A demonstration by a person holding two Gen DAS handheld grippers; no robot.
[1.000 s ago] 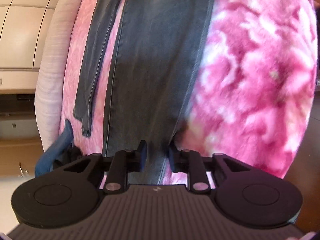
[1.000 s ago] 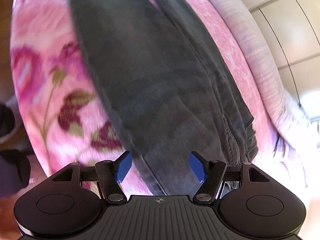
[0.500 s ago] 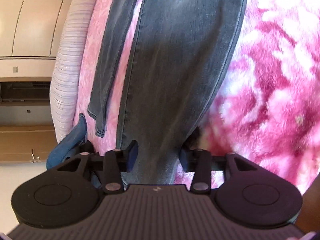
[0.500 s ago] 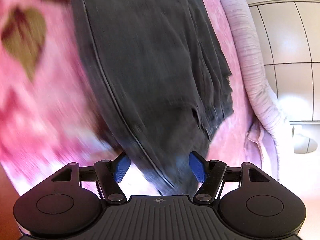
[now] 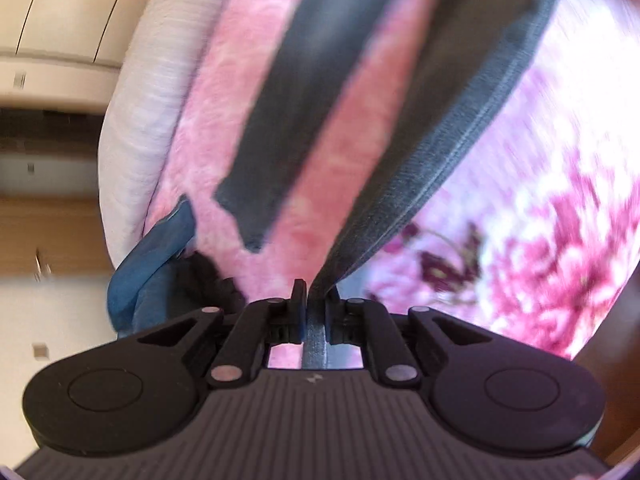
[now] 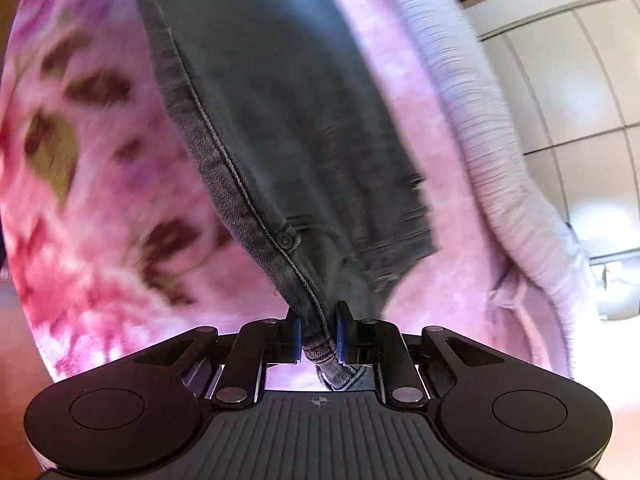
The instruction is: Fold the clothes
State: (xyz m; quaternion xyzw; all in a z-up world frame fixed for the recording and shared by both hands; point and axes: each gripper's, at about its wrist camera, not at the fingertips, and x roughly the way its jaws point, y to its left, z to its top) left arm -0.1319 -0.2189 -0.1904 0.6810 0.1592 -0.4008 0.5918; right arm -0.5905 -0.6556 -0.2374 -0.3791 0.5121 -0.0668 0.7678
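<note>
We grip the jeans (image 5: 448,128) at both ends: our left gripper (image 5: 316,312) has its fingers clamped on a leg's hem, our right gripper (image 6: 318,334) pinches the waistband edge. The jeans lie stretched over the pink blanket (image 6: 100,208), partly lifted.

Both views are smeared by motion blur. In the left wrist view the jeans (image 5: 436,152) run off the top edge, so their upper part is out of sight, and the free leg is a soft dark band with no seam readable. The flower print on the pink blanket (image 5: 532,216) is too blurred to make out. A blue cloth (image 5: 148,264) is partly hidden behind the left gripper (image 5: 316,312).

In the right wrist view the jeans (image 6: 280,120) are likewise cut off at the top, and the bunched denim between the jaws of the right gripper (image 6: 318,334) disappears behind the housing.
</note>
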